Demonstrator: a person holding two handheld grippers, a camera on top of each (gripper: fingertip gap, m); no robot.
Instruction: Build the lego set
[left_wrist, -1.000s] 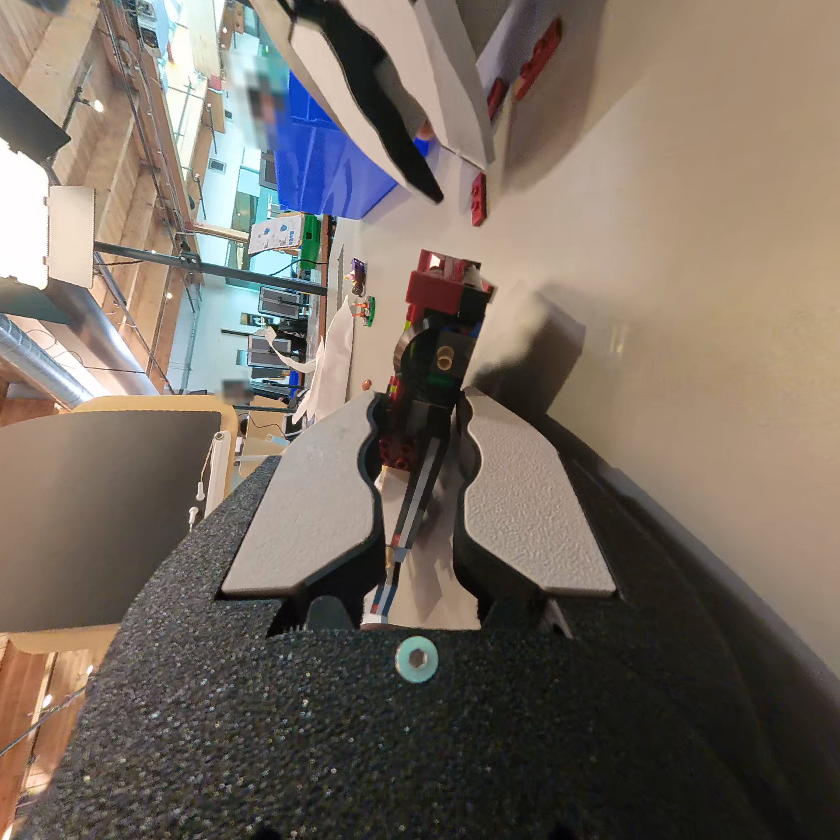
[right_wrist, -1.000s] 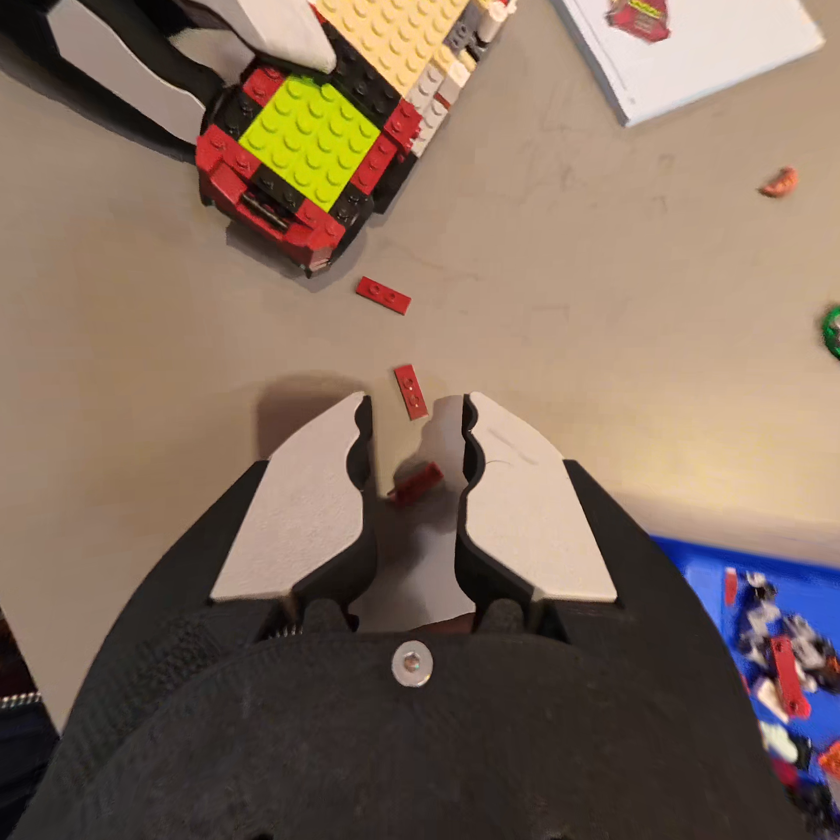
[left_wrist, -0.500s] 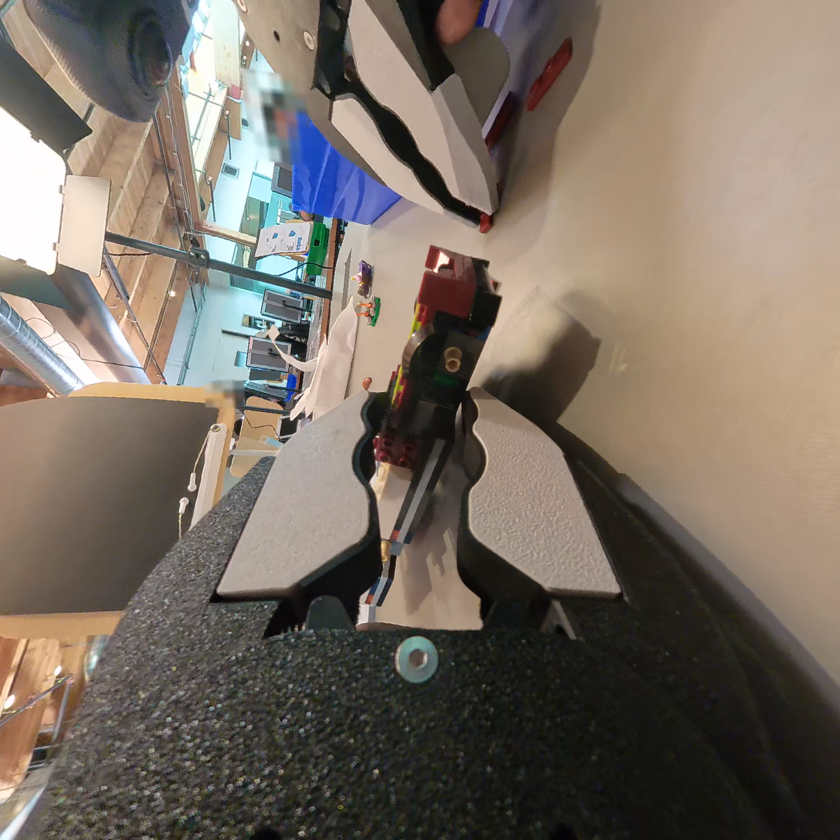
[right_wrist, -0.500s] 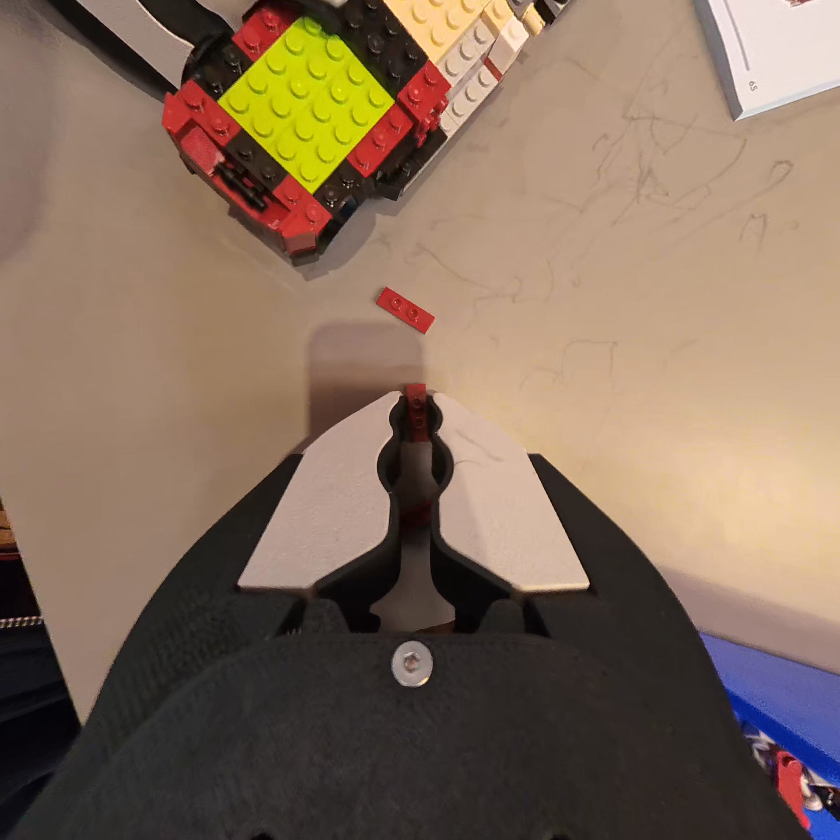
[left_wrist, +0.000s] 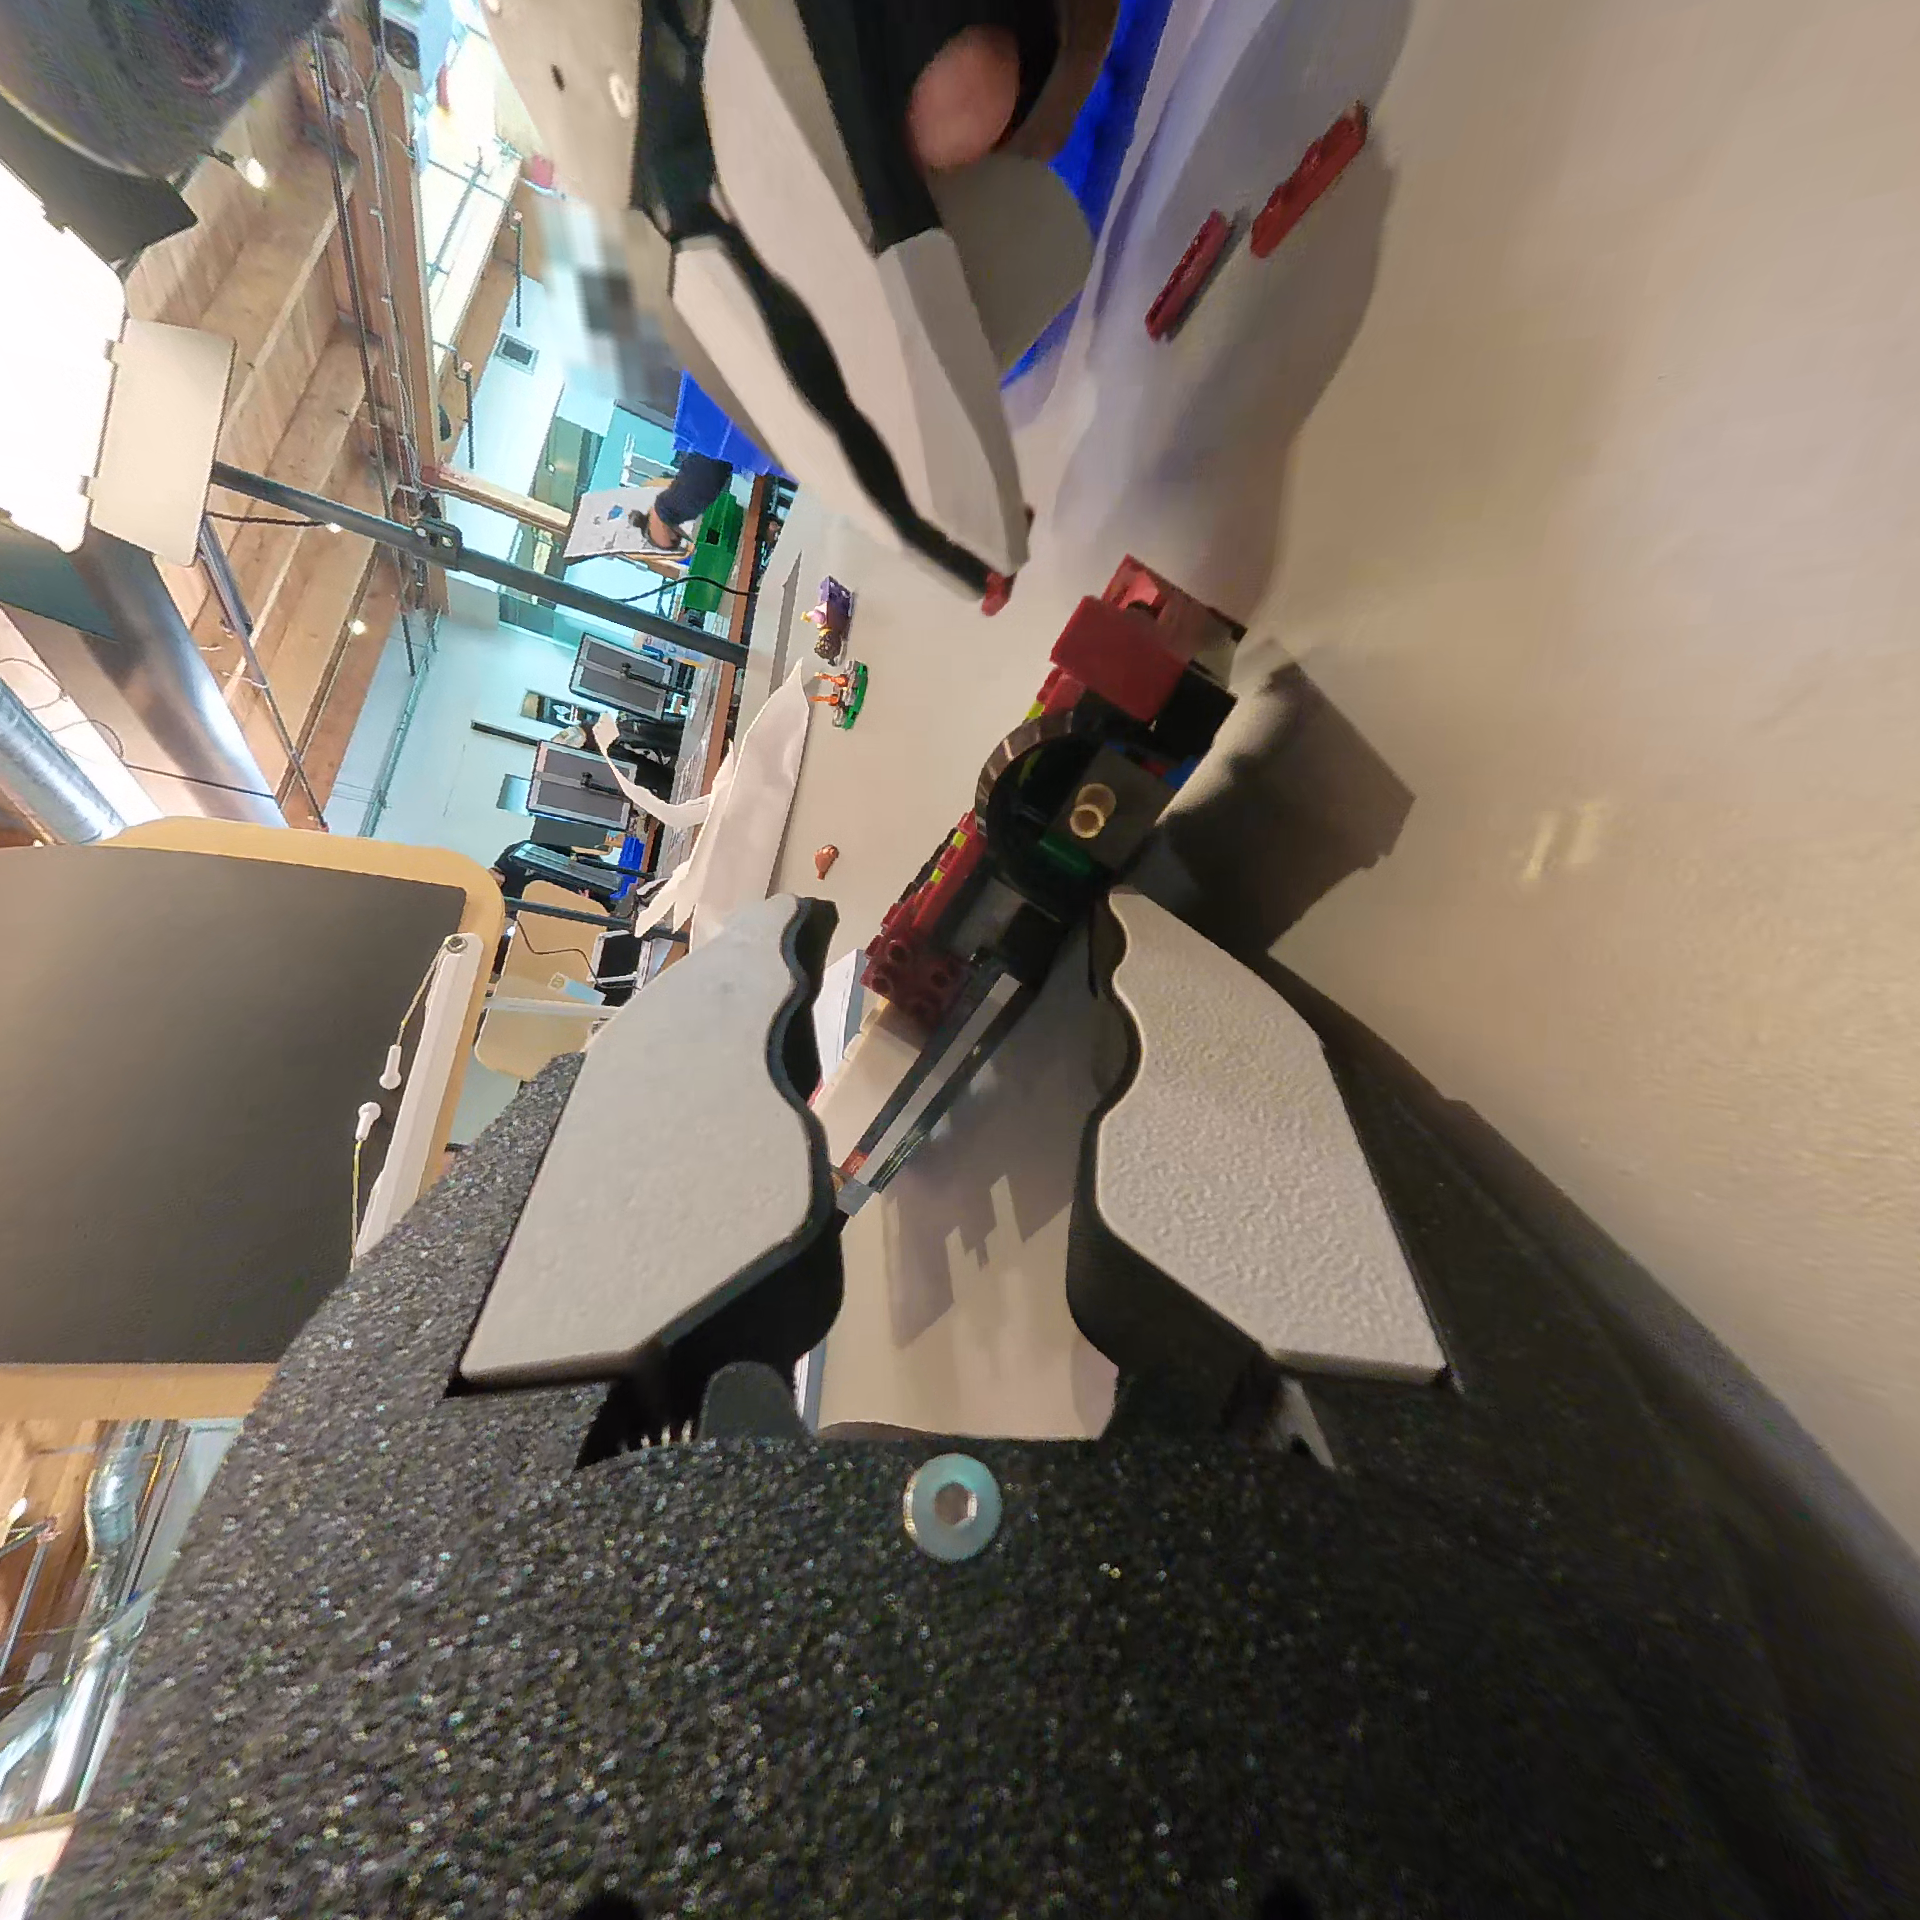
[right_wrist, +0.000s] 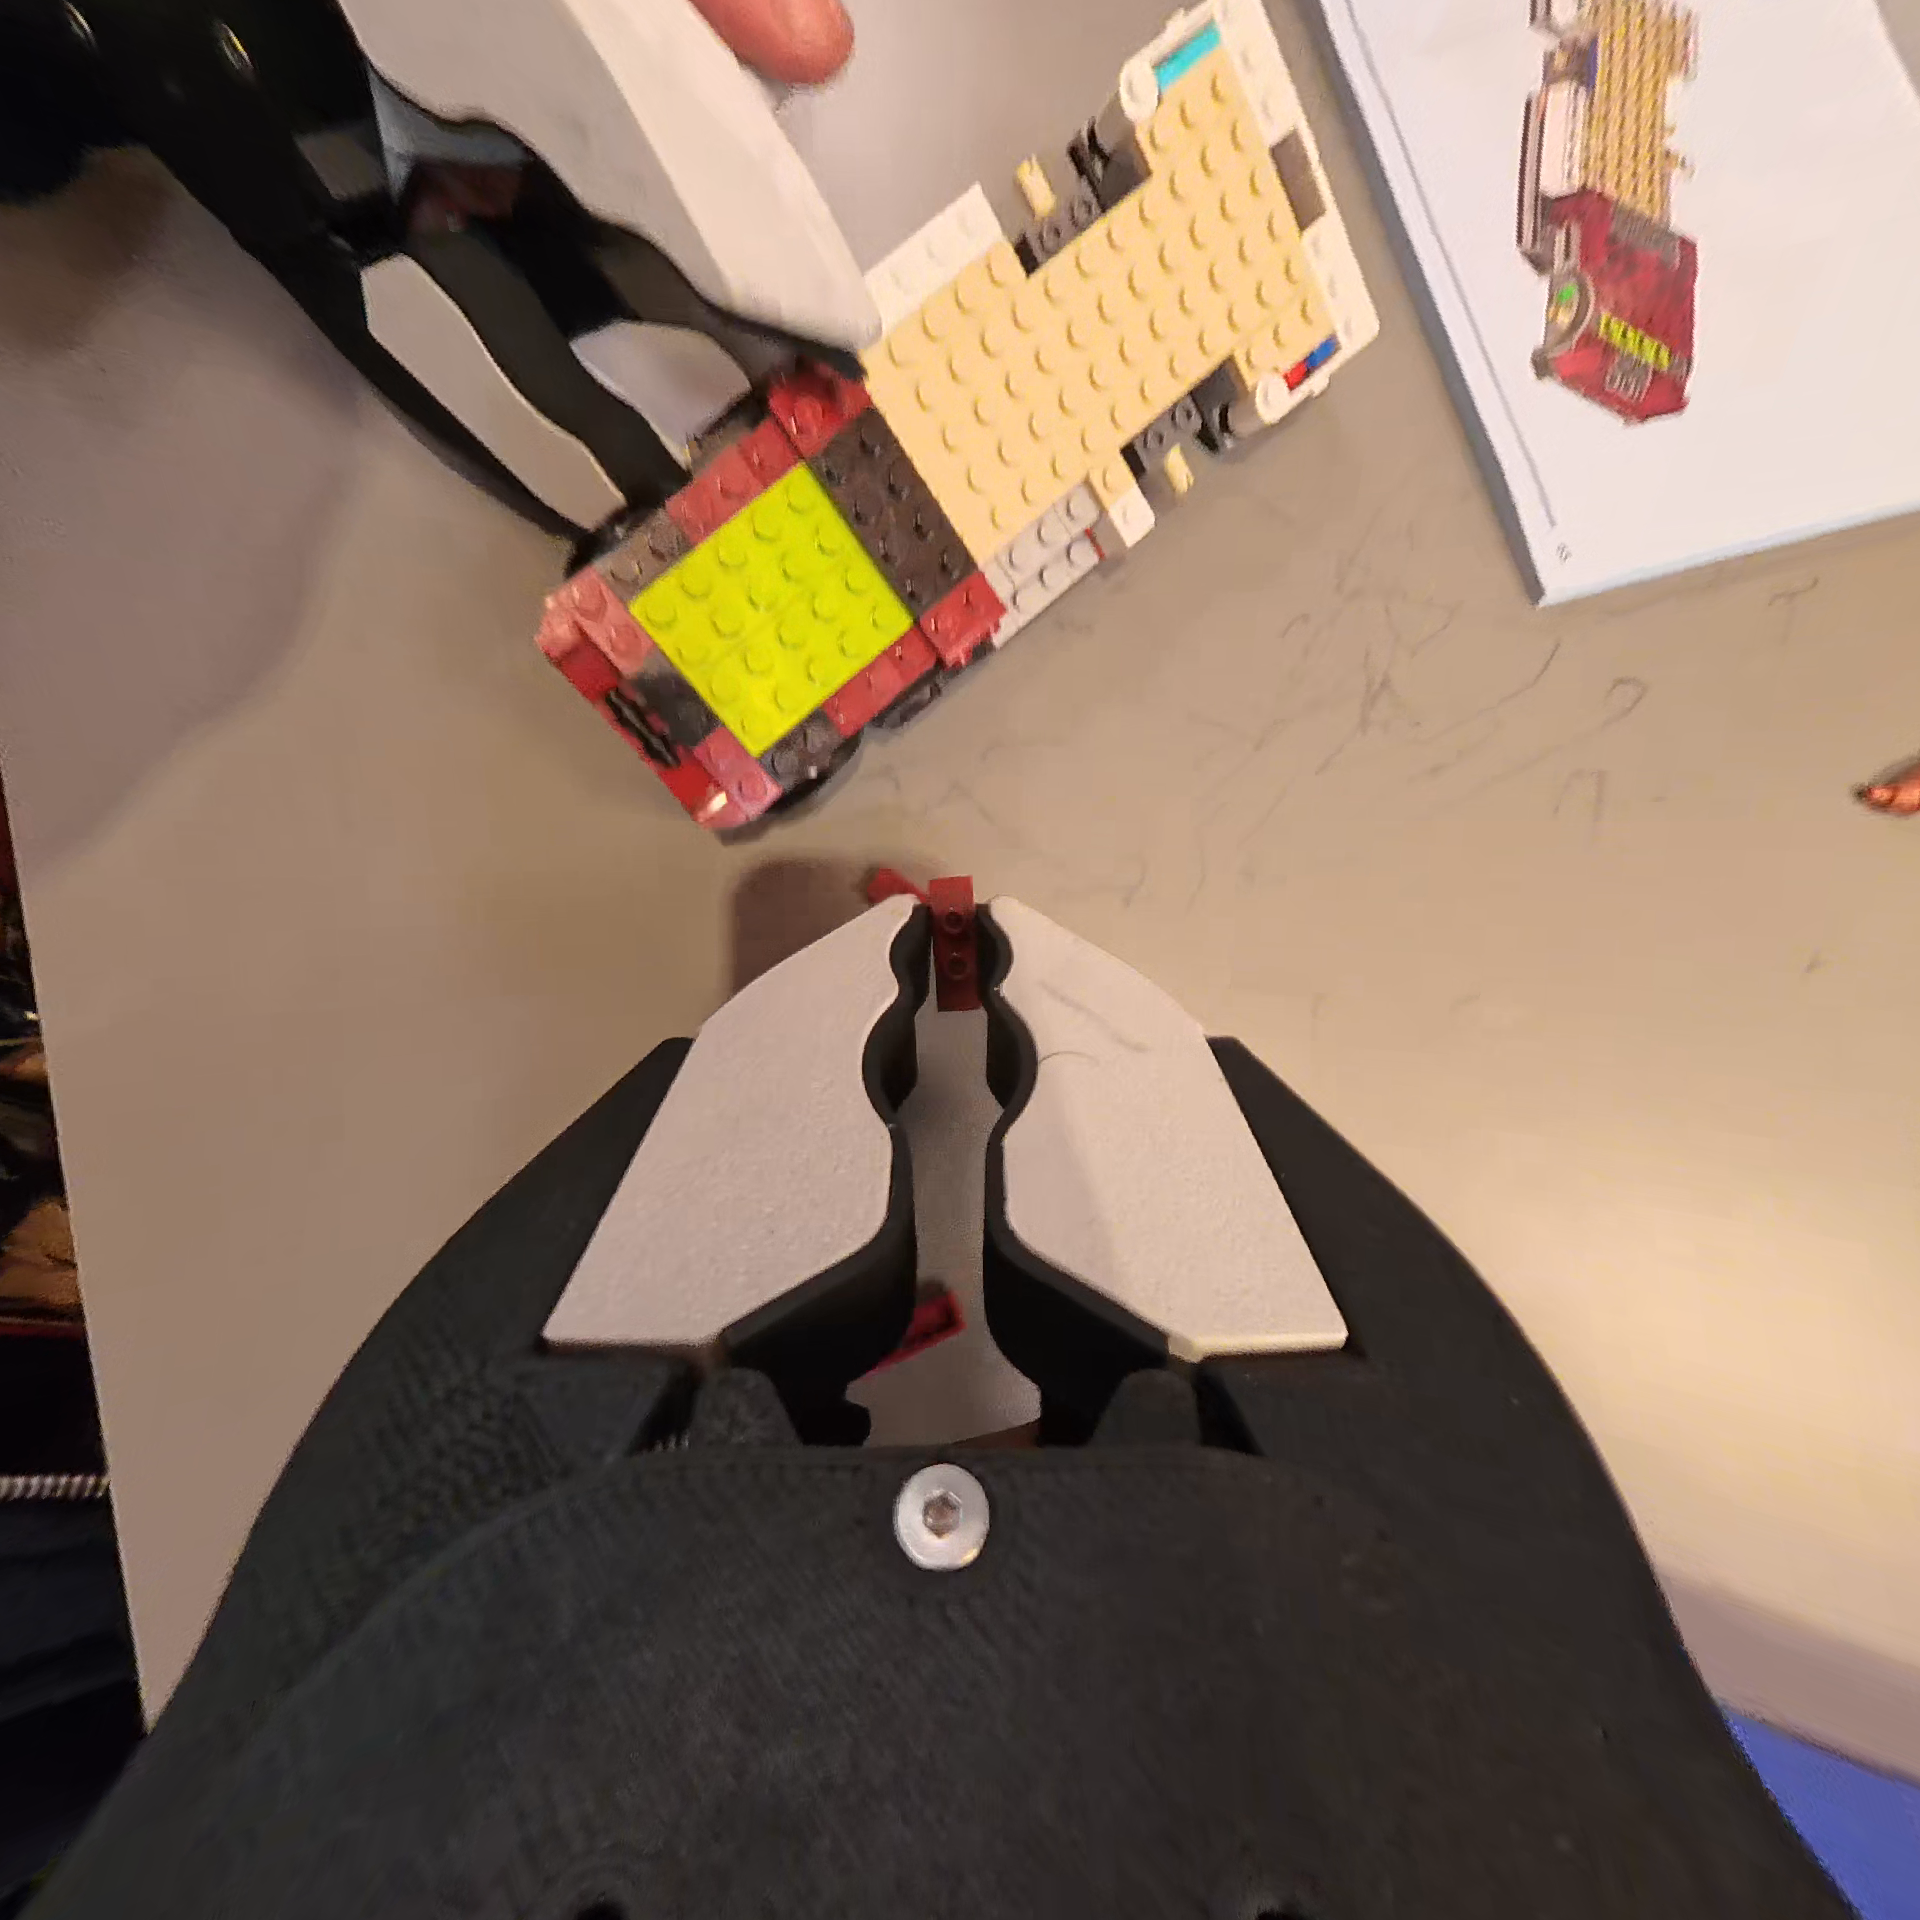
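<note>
Since a second ago the left gripper has spread its grey, pebbled fingers, and the right gripper has closed on a brick that then lay on the table.

Left wrist view: the fingers stand wide, with daylight between the left pad and the brick model at centre frame; the right pad sits against the model's black side, so nothing is clamped. The model is a studded block of dark red, black and lime bricks with a round black arch and a tan peg. It rests on the smooth beige table, which runs up the right of the frame. Two flat dark red plates lie at upper right. The other gripper comes in from the top, a red piece at its tips.

Right wrist view: the wavy black-edged pads press on a small dark red plate, narrow, with two studs showing, at centre frame. Behind its tip another red piece lies on the scuffed table. The model fills the upper middle, with a lime square framed in red and black and a long tan studded deck. A white instruction booklet lies at upper right.
</note>
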